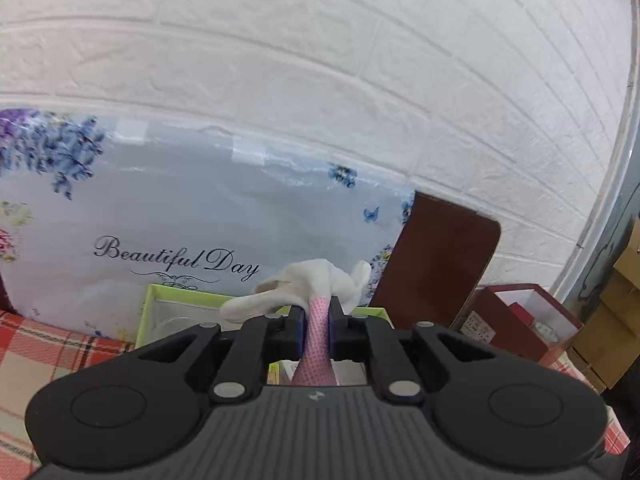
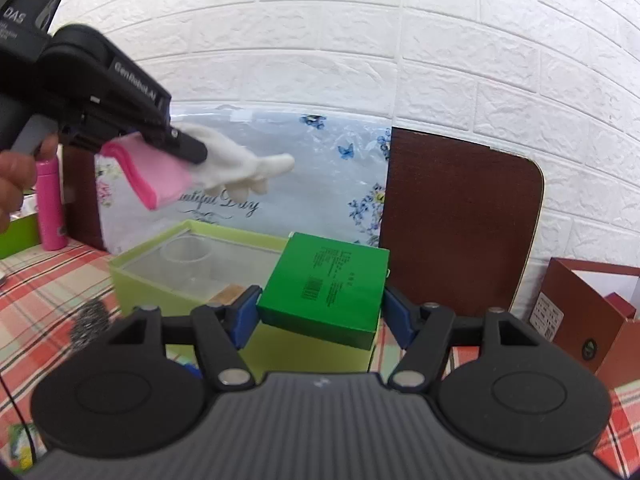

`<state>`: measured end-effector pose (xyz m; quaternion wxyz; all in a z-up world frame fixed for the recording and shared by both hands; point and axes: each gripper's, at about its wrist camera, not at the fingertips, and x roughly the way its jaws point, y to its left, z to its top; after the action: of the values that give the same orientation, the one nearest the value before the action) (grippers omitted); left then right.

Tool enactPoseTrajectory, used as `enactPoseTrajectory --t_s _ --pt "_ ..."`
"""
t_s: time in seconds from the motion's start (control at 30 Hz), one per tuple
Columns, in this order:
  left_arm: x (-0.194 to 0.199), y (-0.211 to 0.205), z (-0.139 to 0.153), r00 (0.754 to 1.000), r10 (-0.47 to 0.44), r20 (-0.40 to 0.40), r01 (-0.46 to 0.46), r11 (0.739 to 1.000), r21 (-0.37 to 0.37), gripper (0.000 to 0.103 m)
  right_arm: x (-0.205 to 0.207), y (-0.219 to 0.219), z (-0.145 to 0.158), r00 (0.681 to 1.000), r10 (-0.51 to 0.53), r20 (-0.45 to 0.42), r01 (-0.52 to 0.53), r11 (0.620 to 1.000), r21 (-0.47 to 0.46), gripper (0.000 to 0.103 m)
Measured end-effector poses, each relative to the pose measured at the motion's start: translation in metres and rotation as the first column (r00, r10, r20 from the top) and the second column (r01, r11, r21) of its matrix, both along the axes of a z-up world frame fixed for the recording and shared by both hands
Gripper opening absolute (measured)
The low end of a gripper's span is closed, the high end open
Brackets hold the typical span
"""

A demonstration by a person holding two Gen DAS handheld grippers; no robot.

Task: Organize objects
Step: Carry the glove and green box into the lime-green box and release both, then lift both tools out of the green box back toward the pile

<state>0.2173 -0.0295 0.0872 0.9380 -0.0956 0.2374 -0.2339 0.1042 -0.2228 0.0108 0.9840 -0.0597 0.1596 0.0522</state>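
Above the checked table [image 2: 48, 280], my left tongs [image 1: 316, 312] pinch a white-and-pink glove [image 1: 316, 344] by its cuff, fingers dangling ahead. My right tongs [image 2: 320, 312] clamp a green box [image 2: 328, 284] between the blue pads, just over the lime-green tray [image 2: 140, 276]. To do this well, I judge each load should travel level, clear of the tray's rim, before any release. Both tongs point slightly downward towards the brick wall [image 2: 480, 40], the left held higher.

The floral panel [image 1: 192, 216] against the wall reads "Beautiful Day". In the right wrist view, the left claw [image 2: 188, 148] body carries "GenRobot.AI" and "DAS".
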Motion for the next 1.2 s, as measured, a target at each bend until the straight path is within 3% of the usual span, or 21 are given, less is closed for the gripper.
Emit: enactPoseTrajectory --t_s 0.27,0.33,0.37,0.4,0.47,0.6,0.77,0.93,1.2 --pt "0.050 -0.014 -0.045 0.996 0.002 -0.084 0.000 1.000 0.031 0.010 0.067 -0.001 -0.016 1.000 -0.028 -0.013 0.028 0.999 -0.033 0.065" --pt "0.054 -0.016 -0.056 0.997 0.016 -0.071 -0.013 0.999 0.053 0.017 0.078 0.002 -0.025 0.999 -0.026 -0.027 0.025 0.998 -0.052 0.065" --pt "0.054 -0.017 -0.061 0.998 0.017 -0.066 -0.013 0.998 0.067 0.037 0.082 0.004 -0.030 0.999 -0.019 -0.028 0.017 0.998 -0.060 0.066" --pt "0.053 -0.016 -0.066 0.998 0.019 -0.065 -0.014 0.997 0.078 0.066 0.085 0.006 -0.035 1.000 -0.007 -0.027 0.005 0.997 -0.071 0.072" --pt "0.047 -0.012 -0.071 0.998 0.046 -0.036 -0.042 0.995 0.087 0.082 0.090 0.012 -0.044 0.999 -0.011 -0.030 0.008 0.993 -0.119 0.086" --pt "0.036 -0.006 -0.068 1.000 0.027 0.001 -0.027 0.995 0.096 0.082 0.088 0.012 -0.049 0.999 -0.041 -0.006 0.039 0.990 -0.138 0.099" --pt "0.022 0.001 -0.051 0.998 0.061 -0.016 -0.060 0.997 0.056 0.082 0.071 0.005 -0.038 0.998 -0.065 0.006 0.065 0.993 -0.097 0.100" --pt "-0.016 0.008 -0.025 0.998 0.062 0.007 -0.062 0.998 -0.001 0.082 0.035 -0.007 -0.007 0.995 -0.081 0.063 0.083 0.996 -0.025 0.103" --pt "-0.102 0.023 -0.013 0.997 0.077 0.014 -0.077 0.995 0.062 0.084 -0.047 -0.028 0.018 0.990 -0.097 0.104 0.089 0.993 0.082 0.103"
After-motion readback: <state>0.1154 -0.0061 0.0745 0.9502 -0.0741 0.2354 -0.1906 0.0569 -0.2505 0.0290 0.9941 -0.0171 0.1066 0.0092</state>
